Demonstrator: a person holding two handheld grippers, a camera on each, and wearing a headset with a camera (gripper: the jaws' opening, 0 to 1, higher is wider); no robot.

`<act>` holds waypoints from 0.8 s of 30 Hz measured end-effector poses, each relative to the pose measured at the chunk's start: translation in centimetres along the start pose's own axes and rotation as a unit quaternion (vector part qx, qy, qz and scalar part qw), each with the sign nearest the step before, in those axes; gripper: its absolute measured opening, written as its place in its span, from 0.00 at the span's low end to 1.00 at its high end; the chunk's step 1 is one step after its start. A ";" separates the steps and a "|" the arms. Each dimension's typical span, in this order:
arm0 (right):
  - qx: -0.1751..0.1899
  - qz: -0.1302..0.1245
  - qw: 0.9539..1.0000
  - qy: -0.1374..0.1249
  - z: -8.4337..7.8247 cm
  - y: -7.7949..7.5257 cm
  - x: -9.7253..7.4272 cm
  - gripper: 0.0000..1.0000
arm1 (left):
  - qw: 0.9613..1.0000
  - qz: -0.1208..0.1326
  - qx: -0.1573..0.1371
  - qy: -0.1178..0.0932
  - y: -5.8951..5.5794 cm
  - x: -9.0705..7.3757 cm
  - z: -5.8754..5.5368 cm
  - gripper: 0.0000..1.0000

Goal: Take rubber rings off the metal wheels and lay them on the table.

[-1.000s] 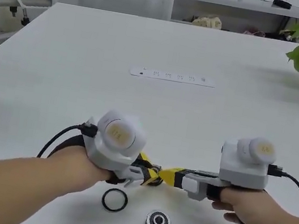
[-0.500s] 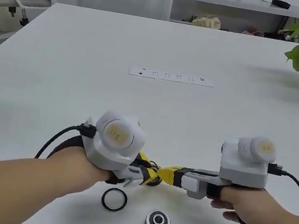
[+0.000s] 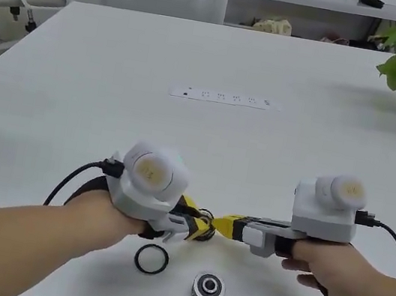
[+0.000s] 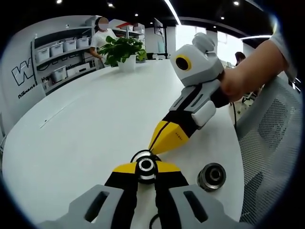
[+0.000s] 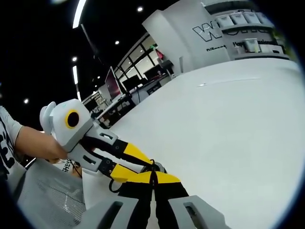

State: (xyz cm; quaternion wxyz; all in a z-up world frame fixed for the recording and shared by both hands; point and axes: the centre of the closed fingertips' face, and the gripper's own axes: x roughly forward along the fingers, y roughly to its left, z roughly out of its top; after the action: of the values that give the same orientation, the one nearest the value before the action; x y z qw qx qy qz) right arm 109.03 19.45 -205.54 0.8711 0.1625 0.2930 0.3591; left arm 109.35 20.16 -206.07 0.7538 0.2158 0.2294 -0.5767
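Now our left gripper (image 4: 146, 168) clamps a wheel (image 4: 146, 164); our right gripper (image 5: 153, 175), closed, touches it. Nearby, a loose ring (image 3: 151, 259), second wheel (image 3: 208, 288), open table (image 3: 205, 149).

two wheels (image 3: 208, 289) (image 4: 145, 165) (one held), one loose ring (image 3: 152, 260)

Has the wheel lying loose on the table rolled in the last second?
No. The wheel sits at the same offset right of the loose rubber ring; the slight shift of both is camera motion.

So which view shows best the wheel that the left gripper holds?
The left gripper view: the wheel faces the camera, clamped between the jaws. The head view shows a small part; the right gripper view, its edge.
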 end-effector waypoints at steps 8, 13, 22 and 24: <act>0.004 0.003 1.000 -0.003 0.2 0.1 -0.1 0.00 | 1.000 -0.005 0.005 0.002 -0.2 -0.2 0.2 0.11; 0.006 0.005 1.000 -0.006 0.4 0.2 -0.2 0.00 | 1.000 -0.013 0.005 -0.004 -0.7 -0.6 0.5 0.17; 0.011 0.010 1.000 -0.017 1.1 0.5 -0.7 0.00 | 1.000 -0.017 0.009 -0.014 -1.1 -2.1 1.0 0.23; 0.011 0.011 1.000 -0.017 1.1 0.6 -0.8 0.00 | 1.000 -0.019 0.010 -0.018 -1.2 -2.5 1.2 0.24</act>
State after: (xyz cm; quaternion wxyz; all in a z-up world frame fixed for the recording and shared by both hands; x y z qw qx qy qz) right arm 108.93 19.20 -204.06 0.8702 0.1817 0.2799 0.3624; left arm 107.75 21.07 -203.68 0.7448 0.2085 0.2138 -0.5967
